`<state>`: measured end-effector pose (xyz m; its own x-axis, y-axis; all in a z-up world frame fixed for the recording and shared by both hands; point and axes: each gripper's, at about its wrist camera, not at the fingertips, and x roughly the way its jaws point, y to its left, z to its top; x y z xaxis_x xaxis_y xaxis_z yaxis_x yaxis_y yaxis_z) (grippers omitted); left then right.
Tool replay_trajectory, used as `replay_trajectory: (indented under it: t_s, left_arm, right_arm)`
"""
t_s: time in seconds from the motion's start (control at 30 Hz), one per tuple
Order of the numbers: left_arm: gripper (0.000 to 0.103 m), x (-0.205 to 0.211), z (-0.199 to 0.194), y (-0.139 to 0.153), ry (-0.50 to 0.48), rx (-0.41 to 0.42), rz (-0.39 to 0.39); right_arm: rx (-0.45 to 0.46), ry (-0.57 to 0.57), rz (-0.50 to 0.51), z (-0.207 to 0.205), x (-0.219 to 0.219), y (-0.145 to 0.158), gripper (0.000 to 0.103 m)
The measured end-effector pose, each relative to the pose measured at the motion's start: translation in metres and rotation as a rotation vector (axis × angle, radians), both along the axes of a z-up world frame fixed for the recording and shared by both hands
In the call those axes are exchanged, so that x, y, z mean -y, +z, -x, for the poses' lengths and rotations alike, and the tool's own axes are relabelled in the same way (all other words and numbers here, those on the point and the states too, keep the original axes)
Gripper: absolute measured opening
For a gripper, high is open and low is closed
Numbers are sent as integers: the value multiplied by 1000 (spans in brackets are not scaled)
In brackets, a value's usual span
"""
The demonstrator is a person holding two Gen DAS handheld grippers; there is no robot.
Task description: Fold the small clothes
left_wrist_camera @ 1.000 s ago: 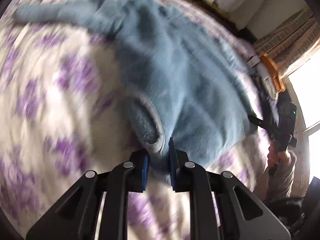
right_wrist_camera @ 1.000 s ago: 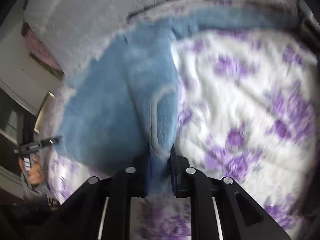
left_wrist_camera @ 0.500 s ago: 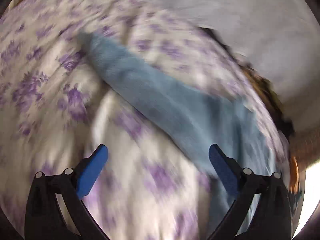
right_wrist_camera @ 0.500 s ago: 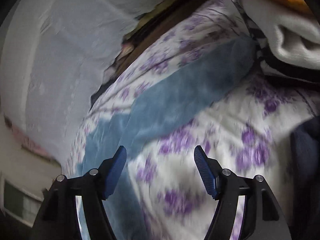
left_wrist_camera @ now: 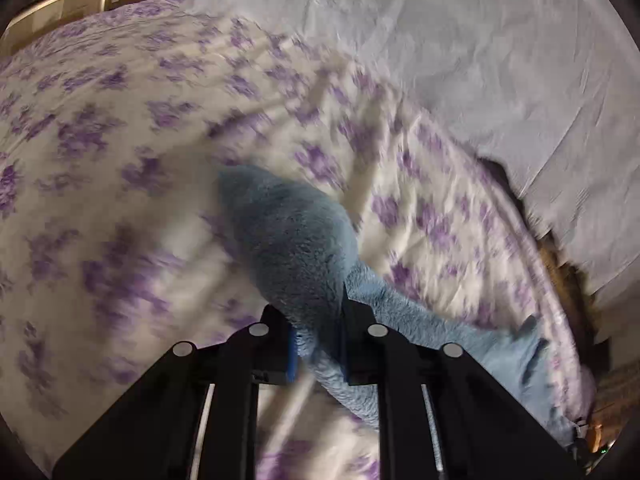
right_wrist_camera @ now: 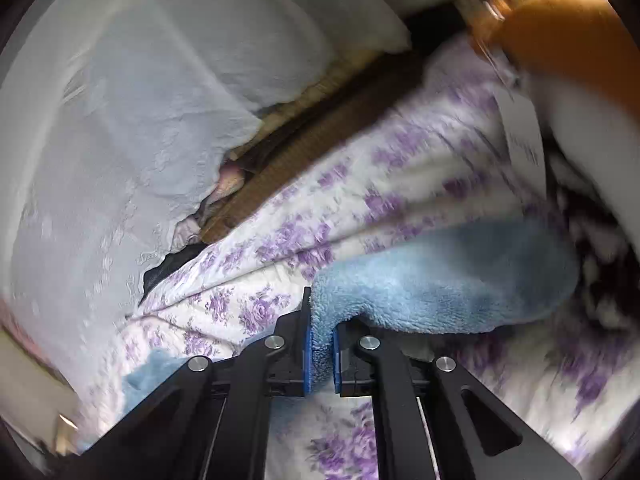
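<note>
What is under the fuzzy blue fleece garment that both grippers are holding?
The white bedspread with purple flowers lies under the fuzzy blue fleece garment. The left gripper and right gripper each pinch it. Anything beneath its covered folds is hidden.

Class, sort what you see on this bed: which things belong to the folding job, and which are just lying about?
Part of the job:
blue fleece top
left tool, shut on one sleeve
right tool, shut on the other sleeve

Just lying about:
floral bedspread
white pillow
orange item
</note>
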<state>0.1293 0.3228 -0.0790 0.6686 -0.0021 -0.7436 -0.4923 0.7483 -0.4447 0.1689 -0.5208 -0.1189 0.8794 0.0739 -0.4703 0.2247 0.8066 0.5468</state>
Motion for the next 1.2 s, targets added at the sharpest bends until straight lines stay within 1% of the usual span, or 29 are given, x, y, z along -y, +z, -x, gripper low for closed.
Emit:
replay_trajectory:
  t_s: [0.03,0.07,0.1,0.13,0.17,0.2,0.23,0.27,0.3,0.37,0.43,0.47,0.53,0.57,0.6,0.63,0.67,0.73,0.8,0.83,0.87,0.9,0.93,0.97,1.03,1.1,1.13,1.17,1.2]
  left_arm:
    - [23,-4,2,-8,-2,-25,7]
    - [34,-7,3,-22,2,-76,-6]
    - [40,-6,2,-41,-15,-108,-25]
    - [41,-3,7,-44,-38,-65,-63]
    - [47,0,9,-41,-48,-53,-95]
    - [59,0,10,-37,-42,-60,-96]
    - [65,1,13,-31,-30,-53,-103]
    - [75,0,18,-25,-18,-43,-118]
    - [81,-1,28,-17,2,-27,-141]
    - [82,-1,51,-1,14,7,-161]
    - [84,2,72,17,20,58,-185]
    - [89,5,79,26,14,84,-196]
    - [91,21,93,39,-36,122,-216]
    - [92,31,89,41,-80,123,-217]
    - [92,49,77,41,-165,106,-216]
    - [92,68,63,39,-232,85,-221]
    - [92,95,44,37,-308,55,-236]
    - [93,138,13,30,-436,5,-249]
    - [94,176,-19,13,-507,-67,-266]
    - [94,188,-36,-1,-515,-119,-275]
    - [97,193,-46,-10,-506,-154,-289]
    - [99,195,-60,-26,-476,-207,-334]
    - [99,196,-66,-33,-467,-204,-373]
    - [99,198,-66,-33,-464,-182,-410]
    - [99,198,-61,-28,-457,-161,-415]
    - [99,189,-51,-19,-414,-101,-411]
    - [99,183,-45,-14,-398,-73,-393]
    - [99,176,-40,-11,-391,-51,-360]
    - [99,165,-37,-8,-389,-32,-296]
  right_arm:
    - [-28,-11,17,-3,1,-6,8]
    - [-105,-40,46,-8,6,-25,9]
    - [-172,-40,5,-13,14,-46,9]
    - [-157,-39,-112,-11,28,-54,8]
    - [-157,-34,-142,-12,34,-51,11]
    - [-161,-36,-131,-9,38,-48,14]
    - [-156,-45,-118,-5,39,-47,22]
    - [-153,-56,-114,2,41,-45,24]
    - [-156,-64,-104,8,39,-42,26]
    - [-134,-92,-36,27,31,-28,34]
    - [-82,-103,50,41,17,-10,34]
    - [-45,-105,97,50,9,2,34]
    - [31,-129,157,63,-5,21,38]
    - [71,-111,203,62,-18,32,41]
    - [76,-41,253,51,-36,40,45]
    - [51,40,287,38,-54,44,53]
    - [11,159,297,15,-78,45,53]
    - [-69,313,275,-19,-113,38,53]
    - [-178,430,226,-57,-145,19,53]
    - [-237,480,183,-76,-151,3,53]
    - [-266,479,170,-85,-153,-8,53]
    - [-256,476,149,-90,-147,-18,53]
    - [-212,483,109,-88,-138,-20,50]
    - [-194,475,31,-86,-120,-21,37]
    - [-181,370,-48,-76,-79,-14,28]
    - [-132,277,-69,-54,-50,-3,39]
    - [-111,242,-86,-37,-36,3,53]
    - [-99,194,-111,-23,-19,8,55]
    - [-99,140,-152,-8,-1,8,55]
